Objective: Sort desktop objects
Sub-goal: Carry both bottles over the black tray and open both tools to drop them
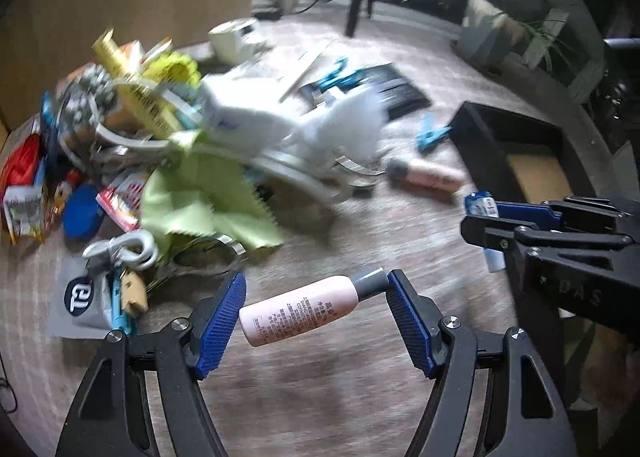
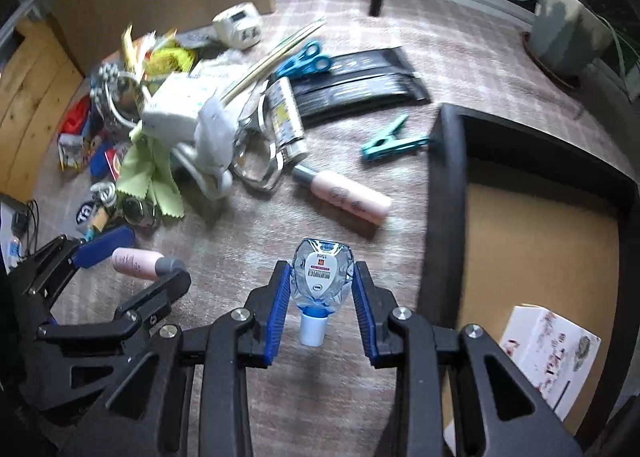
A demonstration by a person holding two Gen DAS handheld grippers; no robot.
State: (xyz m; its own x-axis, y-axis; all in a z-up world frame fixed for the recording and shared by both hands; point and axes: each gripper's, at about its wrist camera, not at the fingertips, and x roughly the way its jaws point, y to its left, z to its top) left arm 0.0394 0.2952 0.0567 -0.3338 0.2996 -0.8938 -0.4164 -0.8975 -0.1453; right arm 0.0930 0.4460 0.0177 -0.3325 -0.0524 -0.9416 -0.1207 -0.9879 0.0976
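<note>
- Nearest the left wrist camera: left tool [image 1: 316, 305], clamped end to end on a pink bottle [image 1: 296, 309] with grey cap; bottle lies crosswise between the blue pads, clear of the table [image 1: 360, 397].
- Right tool [image 2: 320, 297] grips a small clear eye-drop bottle [image 2: 322, 277], white cap pointing toward the camera, blue pads pressing its two sides.
- Second pink bottle [image 2: 344, 193] lies flat on the table, just beside the clutter pile.
- Clutter pile [image 2: 192, 113] at far left: green cloth [image 2: 156, 177], white tissue pack, metal rings, blue scissors [image 2: 304, 59], wooden sticks.
- Teal clip [image 2: 390, 141] on the table, tip near the black tray's corner.
- Black tray [image 2: 444, 193] at right, brown floor; a white printed box [image 2: 548, 353] in its near part.
- Left-wrist view motion-blurred; small pile items not identifiable.
</note>
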